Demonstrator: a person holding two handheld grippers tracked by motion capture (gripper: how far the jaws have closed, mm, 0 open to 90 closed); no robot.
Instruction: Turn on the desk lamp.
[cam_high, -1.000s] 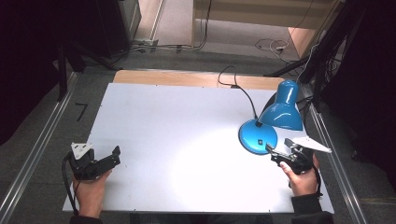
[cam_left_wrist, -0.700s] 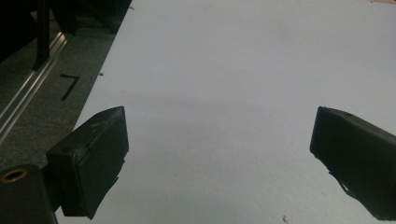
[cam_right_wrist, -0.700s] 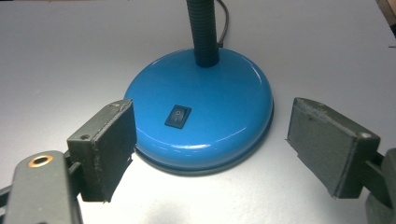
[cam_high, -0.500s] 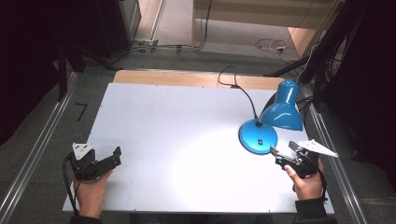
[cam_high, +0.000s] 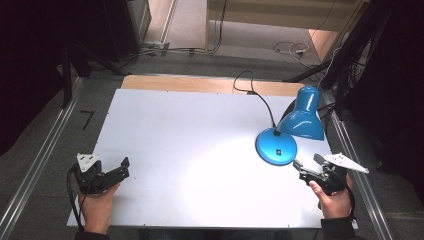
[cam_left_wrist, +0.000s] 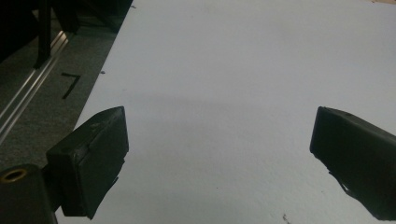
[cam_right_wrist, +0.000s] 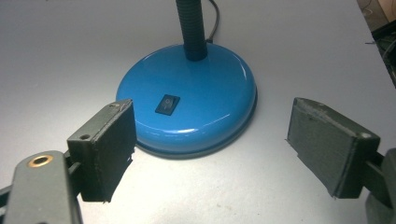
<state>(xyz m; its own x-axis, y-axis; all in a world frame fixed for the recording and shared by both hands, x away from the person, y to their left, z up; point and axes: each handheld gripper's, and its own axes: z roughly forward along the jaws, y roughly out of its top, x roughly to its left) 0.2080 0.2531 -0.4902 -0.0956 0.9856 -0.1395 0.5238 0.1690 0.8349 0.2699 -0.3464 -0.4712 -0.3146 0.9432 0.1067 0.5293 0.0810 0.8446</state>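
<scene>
Blue lamp base (cam_right_wrist: 187, 98) sits just beyond the right gripper (cam_right_wrist: 210, 149), jaws wide, seemingly not touching.

White table (cam_high: 190, 130), grey floor (cam_high: 45, 135)

The left gripper (cam_high: 121, 164) is held low in the left hand (cam_high: 96, 202), its jaws spread wide apart with nothing between the fingers (cam_left_wrist: 91, 161) — the wrist is kept nearly straight. The right gripper (cam_high: 306, 167) is gripped in the right hand (cam_high: 332, 200), jaws likewise spread wide and empty, the fingers (cam_right_wrist: 106, 148) pointed forward and slightly inward.
</scene>
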